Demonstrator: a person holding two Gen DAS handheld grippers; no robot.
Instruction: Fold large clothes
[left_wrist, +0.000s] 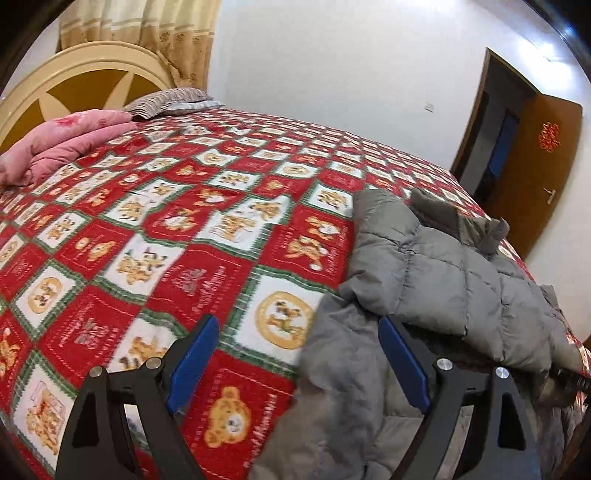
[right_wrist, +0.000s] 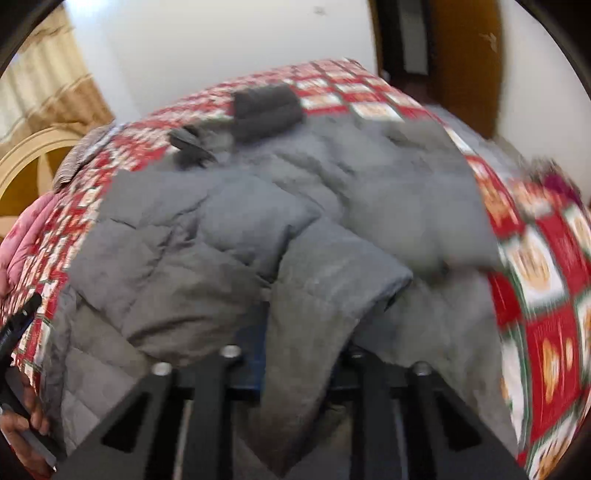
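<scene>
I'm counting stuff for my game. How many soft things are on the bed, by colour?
Grey puffy jacket: 1
Pink quilt: 1
Striped pillow: 1
Red teddy-bear bedspread: 1
Total: 4

Home bedroom: quilted bed (left_wrist: 207, 236), headboard (left_wrist: 74, 81), curtains (left_wrist: 147, 26).

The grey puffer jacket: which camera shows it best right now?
The right wrist view. The grey puffer jacket fills most of that frame, though blurred, and a fold of it sits in the shut right gripper. The left wrist view catches only its edge beside the open left gripper over the bedspread.
</scene>
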